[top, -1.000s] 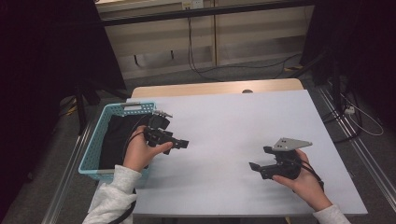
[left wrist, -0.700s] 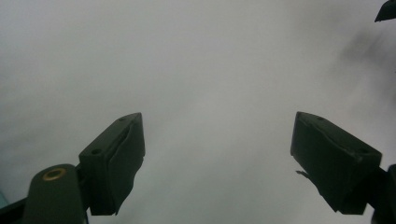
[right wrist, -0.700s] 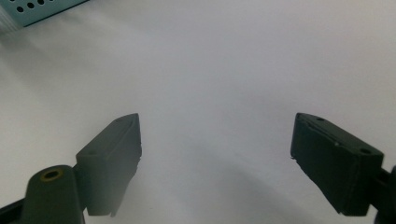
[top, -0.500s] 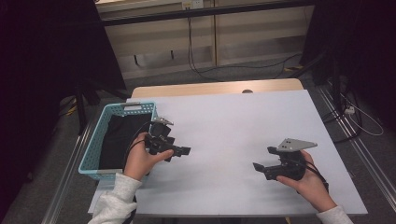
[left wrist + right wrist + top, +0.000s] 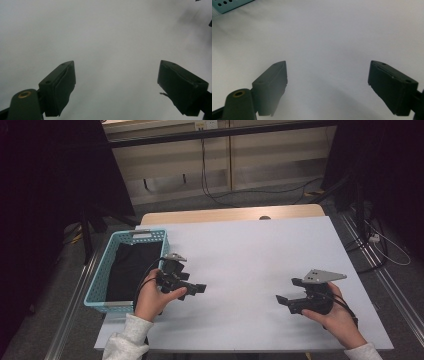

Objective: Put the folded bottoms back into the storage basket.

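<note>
A light blue plastic basket (image 5: 102, 279) stands on the left of the white table (image 5: 250, 255), with a black cloth (image 5: 131, 269) lying inside it. My left gripper (image 5: 197, 289) sits low over the table just right of the basket, jaws open and pointing right, nothing between them. In the left gripper view the two black jaws (image 5: 116, 87) frame bare white table. My right gripper (image 5: 284, 292) rests near the table's front right, jaws open and pointing left, nothing held. The right gripper view (image 5: 327, 86) shows the basket's corner (image 5: 232, 5) far off.
A strip of wooden tabletop (image 5: 230, 214) shows beyond the white sheet. Cables (image 5: 220, 195) trail over the floor behind the table, and dark stands flank both sides. The wide middle of the white sheet lies between the two grippers.
My left gripper has drifted down and toward the front, away from over the basket's rim, onto the white sheet. The right gripper has stayed where it was.
</note>
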